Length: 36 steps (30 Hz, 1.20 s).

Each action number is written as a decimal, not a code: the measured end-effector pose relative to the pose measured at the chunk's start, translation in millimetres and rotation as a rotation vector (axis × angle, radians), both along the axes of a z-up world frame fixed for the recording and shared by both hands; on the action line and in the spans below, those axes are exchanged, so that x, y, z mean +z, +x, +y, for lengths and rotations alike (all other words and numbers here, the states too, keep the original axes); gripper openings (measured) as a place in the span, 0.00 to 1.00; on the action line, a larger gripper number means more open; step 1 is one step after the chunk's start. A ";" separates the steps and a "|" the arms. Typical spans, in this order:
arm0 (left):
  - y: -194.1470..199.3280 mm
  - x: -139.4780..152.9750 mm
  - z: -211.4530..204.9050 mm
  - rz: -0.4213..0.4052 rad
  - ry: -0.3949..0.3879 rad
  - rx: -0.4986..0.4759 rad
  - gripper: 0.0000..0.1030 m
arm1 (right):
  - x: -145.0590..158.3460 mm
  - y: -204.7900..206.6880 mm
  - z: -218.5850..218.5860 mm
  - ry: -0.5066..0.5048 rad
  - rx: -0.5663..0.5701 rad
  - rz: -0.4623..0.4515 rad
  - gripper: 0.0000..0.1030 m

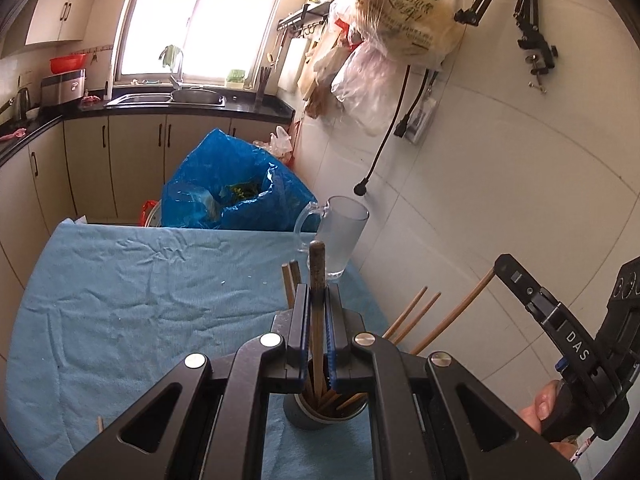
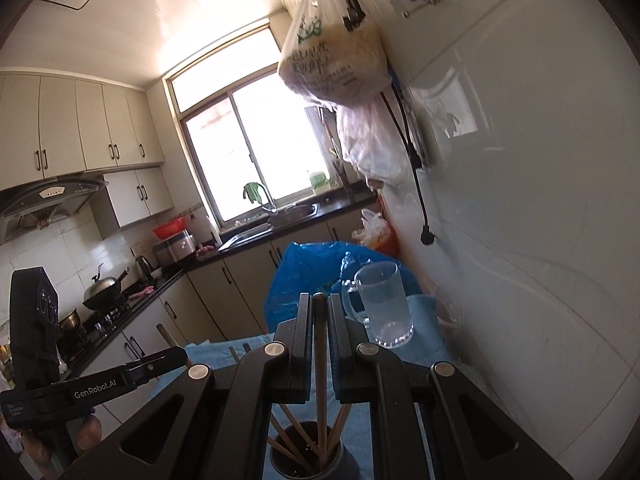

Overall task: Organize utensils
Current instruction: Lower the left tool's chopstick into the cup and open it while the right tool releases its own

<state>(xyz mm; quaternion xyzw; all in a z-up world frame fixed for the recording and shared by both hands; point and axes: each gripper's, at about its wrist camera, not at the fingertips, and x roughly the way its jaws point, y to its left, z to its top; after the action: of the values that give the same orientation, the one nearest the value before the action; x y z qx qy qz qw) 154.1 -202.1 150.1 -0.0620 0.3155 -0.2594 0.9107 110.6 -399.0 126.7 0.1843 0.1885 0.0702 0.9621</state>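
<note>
In the left wrist view my left gripper [image 1: 318, 290] is shut on a wooden chopstick [image 1: 317, 264] with a dark top end. Its lower end reaches into the grey utensil holder [image 1: 304, 416] below, which holds several chopsticks. My right gripper [image 1: 505, 268] enters from the right, gripping another chopstick [image 1: 452, 320] that slants down toward the holder. In the right wrist view my right gripper [image 2: 320, 300] is shut on that chopstick [image 2: 320, 360], which runs down into the holder [image 2: 344, 460]. The left gripper [image 2: 180, 356] shows at the left.
A frosted glass mug [image 1: 344, 236] stands at the far right corner of the table, just past the holder. A wrinkled blue cloth [image 1: 140, 300] covers the table. A blue plastic bag [image 1: 236, 184] sits behind it. The tiled wall [image 1: 500, 200] is close on the right.
</note>
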 end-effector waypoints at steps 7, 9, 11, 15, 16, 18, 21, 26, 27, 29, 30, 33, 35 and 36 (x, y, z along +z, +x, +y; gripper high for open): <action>4.7 -12.9 0.1 0.014 0.019 0.005 0.07 | -18.8 8.4 1.0 0.004 0.006 0.051 0.08; 6.4 -15.4 -0.2 0.017 0.020 0.004 0.07 | -22.4 11.5 0.6 0.005 0.003 0.063 0.08; 9.0 -19.0 -0.2 0.021 0.024 0.006 0.07 | -24.8 14.8 0.1 0.008 0.003 0.074 0.08; 13.5 -24.0 0.0 0.032 0.024 0.008 0.07 | -31.4 18.7 -0.4 0.011 0.003 0.095 0.08; 14.8 -25.7 -0.4 0.034 0.026 0.009 0.07 | -32.9 19.5 -0.1 0.011 0.003 0.099 0.08; 17.4 -28.7 -1.1 0.041 0.028 0.010 0.07 | -35.0 20.9 0.7 0.009 0.004 0.107 0.08; 20.6 -33.2 -1.7 0.048 0.033 0.013 0.07 | -38.0 21.9 1.7 0.010 0.005 0.116 0.08; 26.2 -38.4 -0.7 0.063 0.033 0.022 0.07 | -41.3 24.2 2.4 0.011 0.006 0.129 0.08; 27.4 -39.5 -0.4 0.066 0.033 0.024 0.07 | -42.0 25.0 2.7 0.011 0.007 0.131 0.08; 28.4 -40.8 -1.0 0.071 0.034 0.024 0.07 | -43.1 27.5 2.8 0.010 0.007 0.137 0.08; 29.2 -42.0 -1.2 0.073 0.035 0.025 0.07 | -43.8 28.3 3.1 0.011 0.009 0.141 0.08; 30.1 -43.5 -0.9 0.075 0.035 0.026 0.07 | -45.6 28.6 4.3 0.009 0.008 0.145 0.08; 30.5 -44.1 -0.4 0.076 0.035 0.025 0.07 | -45.8 28.9 4.7 0.008 0.007 0.146 0.08; 31.0 -44.8 -0.1 0.078 0.035 0.025 0.07 | -46.0 28.8 4.8 0.008 0.007 0.146 0.08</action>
<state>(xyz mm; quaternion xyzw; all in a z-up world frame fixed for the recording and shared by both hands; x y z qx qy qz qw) 185.2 -202.2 105.3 -0.0601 0.3545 -0.2401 0.9017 139.4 -394.3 80.7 0.1921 0.2584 0.0608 0.9448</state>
